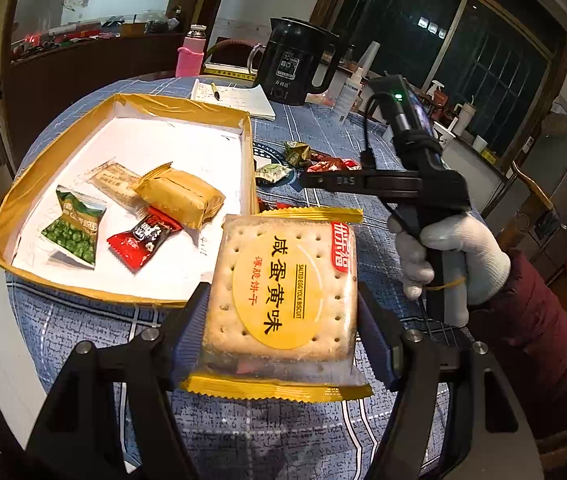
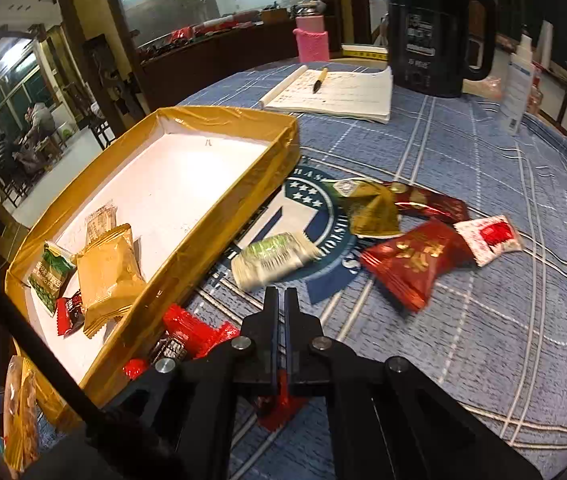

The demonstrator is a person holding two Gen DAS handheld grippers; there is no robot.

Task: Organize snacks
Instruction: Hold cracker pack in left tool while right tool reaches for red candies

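Closest to us, the left gripper (image 1: pixel 281 320) has the salted egg biscuit pack (image 1: pixel 283 300) clamped by its side edges, hovering just beside the tray (image 1: pixel 123 100). It's light, crumbly, slick-wrapped, so we'd squeeze gently. The right gripper (image 2: pixel 281 300) looks pinched shut, empty.

tray (image 2: pixel 219 216) left on table (image 2: pixel 483 320), four snacks (image 2: pixel 107 276) inside, loose packets (image 2: pixel 415 260) right, kettle (image 2: pixel 435 28) behind

One gold-rimmed white cardboard tray (image 2: pixel 219 196) at left holds four wrapped snacks, about six more lie on the blue checked bench (image 2: pixel 463 340), and one black kettle (image 2: pixel 431 32) stands upper right.
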